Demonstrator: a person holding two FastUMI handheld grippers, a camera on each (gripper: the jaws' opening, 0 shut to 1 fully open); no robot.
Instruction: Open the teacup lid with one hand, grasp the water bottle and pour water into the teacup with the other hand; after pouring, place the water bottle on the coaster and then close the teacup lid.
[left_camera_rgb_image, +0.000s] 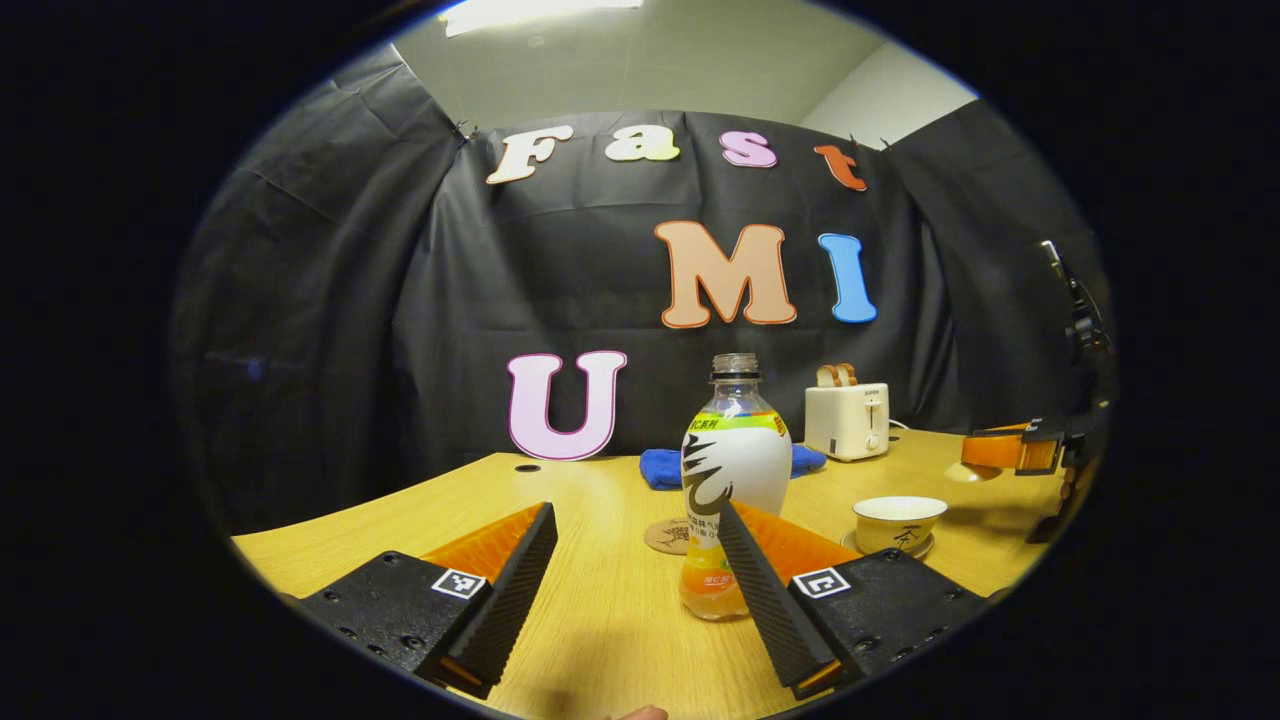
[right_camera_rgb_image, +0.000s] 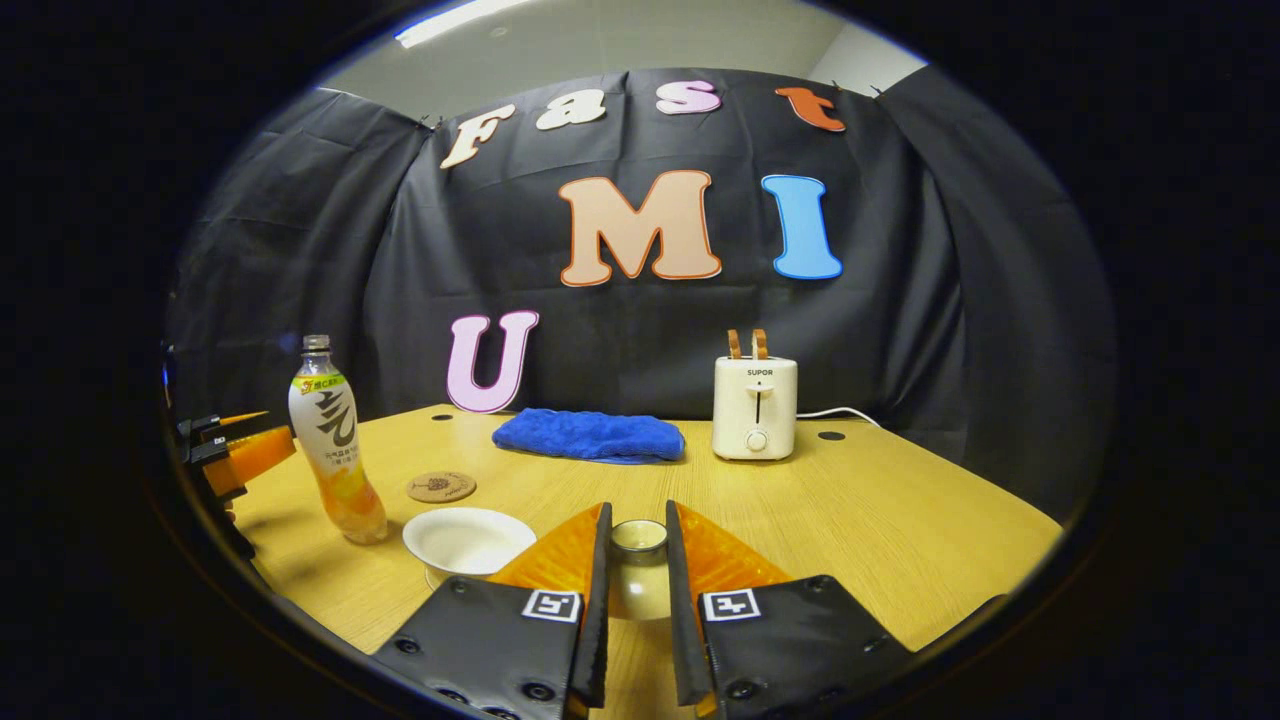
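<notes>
On the desk (left_camera_rgb_image: 600, 600), the water bottle (left_camera_rgb_image: 735, 480) stands upright just ahead of the left gripper (left_camera_rgb_image: 640, 570), whose fingers are spread wide with nothing held. Next up is grabbing it: I'd go around the fat middle, level, and squeeze gently since it's uncapped. The right gripper (right_camera_rgb_image: 638, 570) is clamped on the lid (right_camera_rgb_image: 638, 548), lifted off the open teacup (right_camera_rgb_image: 468, 540). Right gripper view gives the clearest look at the coaster (right_camera_rgb_image: 441, 487) beside the bottle; left gripper view shows the bottle's open neck.
</notes>
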